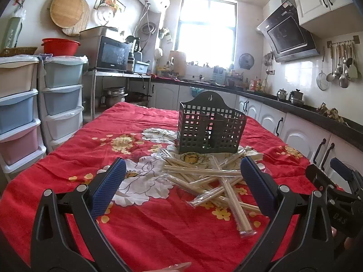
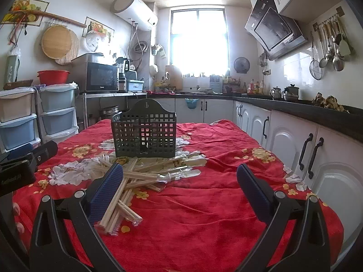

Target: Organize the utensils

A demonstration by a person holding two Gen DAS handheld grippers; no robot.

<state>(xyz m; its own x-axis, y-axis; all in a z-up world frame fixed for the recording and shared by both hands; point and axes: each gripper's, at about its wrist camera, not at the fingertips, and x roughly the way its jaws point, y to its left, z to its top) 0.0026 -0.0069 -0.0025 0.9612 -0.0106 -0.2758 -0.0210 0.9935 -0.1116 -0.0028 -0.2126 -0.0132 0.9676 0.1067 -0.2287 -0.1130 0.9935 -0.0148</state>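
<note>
Left tool (image 1: 182, 180) and right tool (image 2: 180, 181): both spread wide, empty. Chopsticks (image 1: 204, 176) piled on red-clothed counter (image 1: 145, 222), touching basket (image 1: 211, 127) at 12 o'clock.

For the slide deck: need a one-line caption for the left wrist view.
Open left gripper hovers before wrapped chopsticks piled by an empty green basket.

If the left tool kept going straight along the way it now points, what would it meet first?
Most likely the pile of chopsticks lying on the red cloth between its open fingers; the green holder stands just beyond. Depth is hard to judge, so the left tool might pass above the pile.
</note>
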